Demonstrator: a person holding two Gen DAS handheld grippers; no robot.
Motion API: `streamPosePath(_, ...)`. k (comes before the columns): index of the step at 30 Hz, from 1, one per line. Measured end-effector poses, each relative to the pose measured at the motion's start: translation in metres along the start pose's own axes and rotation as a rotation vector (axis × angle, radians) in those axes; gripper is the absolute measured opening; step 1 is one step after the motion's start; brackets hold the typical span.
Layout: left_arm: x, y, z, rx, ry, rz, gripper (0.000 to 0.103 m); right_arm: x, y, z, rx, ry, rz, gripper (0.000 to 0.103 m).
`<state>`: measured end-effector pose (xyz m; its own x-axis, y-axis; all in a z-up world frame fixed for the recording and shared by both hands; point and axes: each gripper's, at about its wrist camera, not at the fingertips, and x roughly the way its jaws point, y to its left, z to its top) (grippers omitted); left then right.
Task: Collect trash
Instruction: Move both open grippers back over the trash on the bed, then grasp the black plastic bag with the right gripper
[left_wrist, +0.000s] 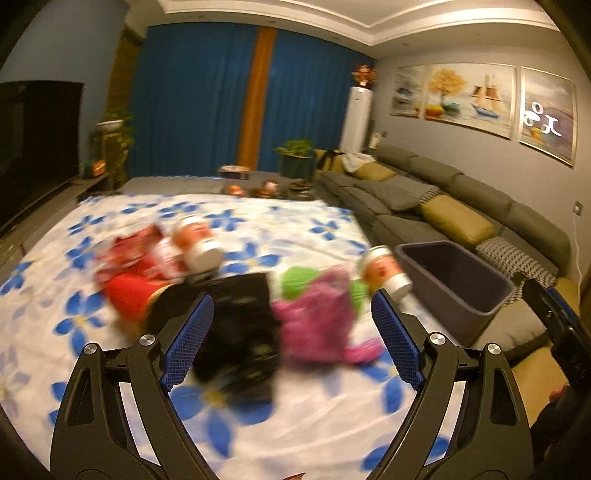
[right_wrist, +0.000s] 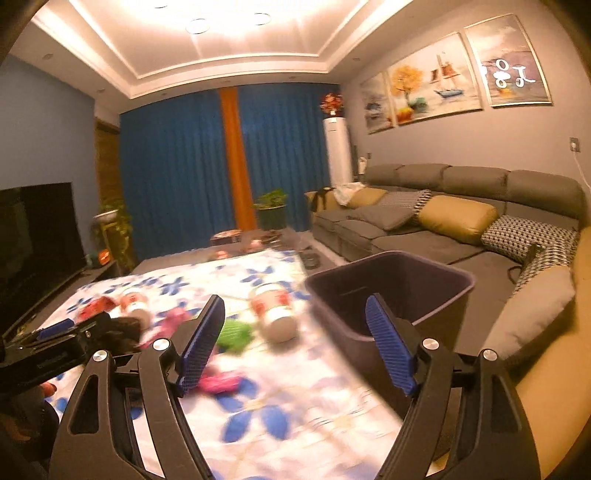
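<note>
Between the left tool (left_wrist: 291, 325) fingers, spread wide and empty, lie a black wrapper (left_wrist: 236, 325) and pink wrapper (left_wrist: 314, 317); bin (left_wrist: 454, 280) sits right. Right tool (right_wrist: 295, 336), also spread empty, faces that bin.

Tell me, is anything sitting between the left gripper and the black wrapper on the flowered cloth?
Nothing visible blocks it. The left gripper is open and empty, and the black wrapper lies straight ahead between its fingers' line. The pink wrapper lies close beside it on the right, the red packet on the left; blur hides whether they overlap.
</note>
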<state>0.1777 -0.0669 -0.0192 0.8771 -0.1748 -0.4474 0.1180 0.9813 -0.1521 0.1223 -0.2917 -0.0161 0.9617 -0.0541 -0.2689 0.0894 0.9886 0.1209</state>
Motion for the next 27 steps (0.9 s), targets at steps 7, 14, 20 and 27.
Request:
streamPosePath(7, -0.031, 0.065, -0.018, -0.024, -0.027, 0.145, 0.086, 0.001, 0.061, -0.018, -0.057, 0.025, 0.082, 0.077)
streamPosePath(14, -0.051, 0.117, -0.027, -0.100, -0.044, 0.222, 0.086, 0.014, 0.113, -0.031, -0.121, 0.064, 0.156, 0.077)
streamPosePath(20, -0.056, 0.138, -0.027, -0.133, -0.049, 0.255, 0.086, 0.034, 0.149, -0.042, -0.165, 0.108, 0.202, 0.077)
streamPosePath(27, -0.057, 0.154, -0.026, -0.142, -0.060, 0.274, 0.086, 0.061, 0.183, -0.052, -0.210, 0.154, 0.227, 0.069)
